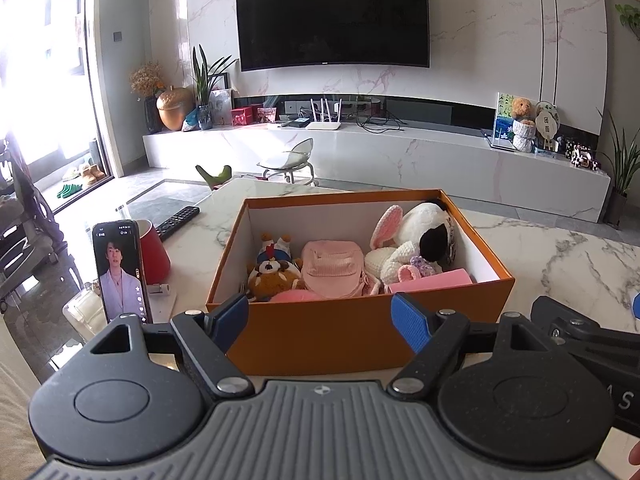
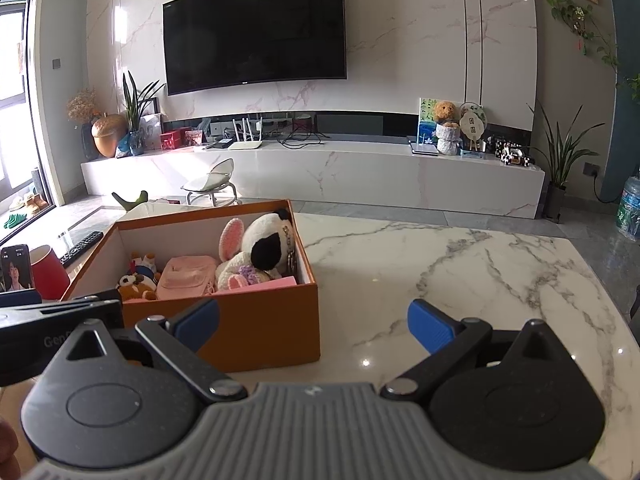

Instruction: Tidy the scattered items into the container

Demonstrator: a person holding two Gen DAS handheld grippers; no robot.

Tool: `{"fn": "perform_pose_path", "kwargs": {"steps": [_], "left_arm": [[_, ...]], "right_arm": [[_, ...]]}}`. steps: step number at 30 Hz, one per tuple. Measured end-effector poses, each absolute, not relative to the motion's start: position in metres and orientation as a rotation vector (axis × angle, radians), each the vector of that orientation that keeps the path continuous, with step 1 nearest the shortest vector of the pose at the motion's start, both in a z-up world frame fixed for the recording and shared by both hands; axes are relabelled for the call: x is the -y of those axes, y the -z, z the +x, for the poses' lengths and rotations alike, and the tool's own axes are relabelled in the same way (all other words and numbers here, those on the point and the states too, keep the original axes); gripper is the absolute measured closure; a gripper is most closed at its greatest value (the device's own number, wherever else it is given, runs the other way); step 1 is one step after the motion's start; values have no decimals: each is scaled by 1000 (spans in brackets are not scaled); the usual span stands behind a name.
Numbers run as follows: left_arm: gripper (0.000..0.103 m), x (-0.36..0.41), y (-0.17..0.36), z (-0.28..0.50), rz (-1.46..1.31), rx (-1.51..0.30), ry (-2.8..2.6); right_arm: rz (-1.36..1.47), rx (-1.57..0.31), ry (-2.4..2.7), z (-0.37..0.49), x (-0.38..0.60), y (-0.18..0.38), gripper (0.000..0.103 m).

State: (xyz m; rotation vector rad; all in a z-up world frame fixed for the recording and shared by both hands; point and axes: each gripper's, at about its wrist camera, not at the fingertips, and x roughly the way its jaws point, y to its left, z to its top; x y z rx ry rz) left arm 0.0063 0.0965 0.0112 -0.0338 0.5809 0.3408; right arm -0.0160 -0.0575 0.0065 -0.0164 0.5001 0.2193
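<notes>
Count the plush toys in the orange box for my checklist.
2 clearly: brown plush at the left end, white bunny plush at the right end. Another toy behind the brown one is partly hidden.

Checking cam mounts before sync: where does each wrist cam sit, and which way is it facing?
Left wrist: on the left gripper, jaws open and empty, facing the orange box head-on, TV wall beyond; part of the right gripper shows at the right edge.
Right wrist: on the right gripper, open and empty, box left of centre, bare marble table ahead.
Shared: box, panda plush, TV.
</notes>
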Motion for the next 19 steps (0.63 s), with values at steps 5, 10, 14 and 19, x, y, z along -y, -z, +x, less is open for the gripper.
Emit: {"fn": "perform_pose_path", "kwargs": {"steps": [5, 10, 14, 19], "left_arm": [[10, -94, -14, 6, -20, -577, -336], [10, -93, -14, 5, -16, -575, -331], [10, -92, -16, 3, -16, -573, -325], [10, -91, -17, 0, -15, -569, -322]], "right_arm": [[-11, -492, -214, -17, 60, -8, 2], [0, -491, -211, -17, 63, -8, 2], [5, -487, -207, -19, 64, -9, 2], [13, -484, -205, -21, 67, -10, 2]]}}
